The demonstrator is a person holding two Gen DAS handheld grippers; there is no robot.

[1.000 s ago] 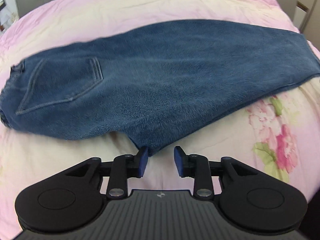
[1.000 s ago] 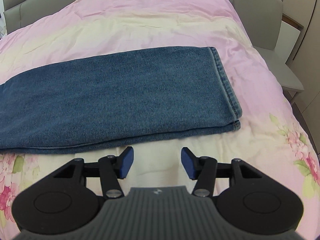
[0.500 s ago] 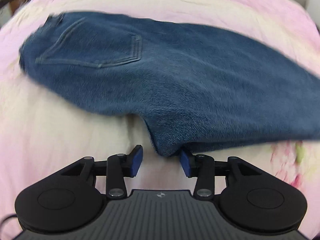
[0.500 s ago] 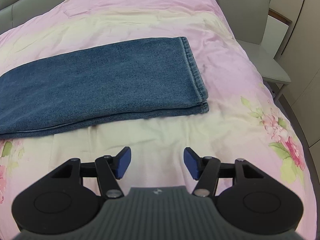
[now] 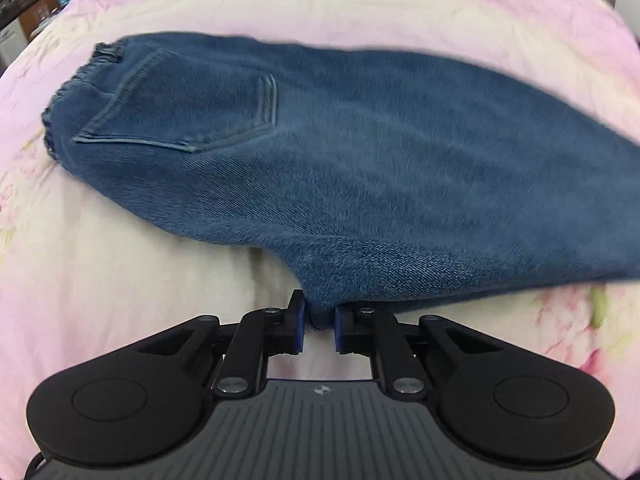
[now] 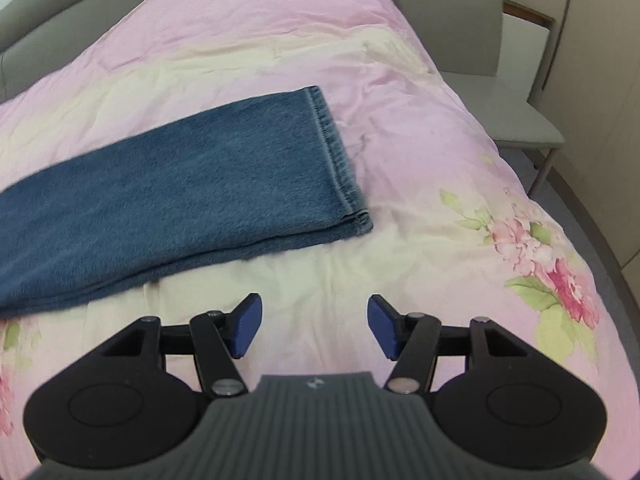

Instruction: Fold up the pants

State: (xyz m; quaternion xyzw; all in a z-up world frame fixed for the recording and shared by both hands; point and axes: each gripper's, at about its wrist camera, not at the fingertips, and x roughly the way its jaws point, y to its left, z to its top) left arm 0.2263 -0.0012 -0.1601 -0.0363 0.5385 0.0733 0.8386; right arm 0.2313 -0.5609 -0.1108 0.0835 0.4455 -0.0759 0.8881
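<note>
Blue jeans point(image 5: 360, 168) lie on the bed, folded lengthwise with one leg on the other. The waistband point(image 5: 76, 76) and back pocket point(image 5: 192, 108) are at the left in the left wrist view. My left gripper point(image 5: 319, 322) is shut on the crotch corner of the jeans at their near edge. In the right wrist view the leg end of the jeans point(image 6: 180, 200) lies at the left, hems point(image 6: 336, 160) toward the middle. My right gripper point(image 6: 314, 326) is open and empty, above the quilt, near and right of the hems.
The bed carries a pink and cream quilt point(image 6: 420, 140) with flower prints point(image 6: 552, 272). A grey chair point(image 6: 480, 60) stands beside the bed at the right. A grey headboard point(image 6: 60, 8) is at the back. Shelves with clutter point(image 5: 36, 8) show at the far left.
My left gripper moved in on the crotch corner and closed on it. My right gripper drew right and back from the hems, staying open.
</note>
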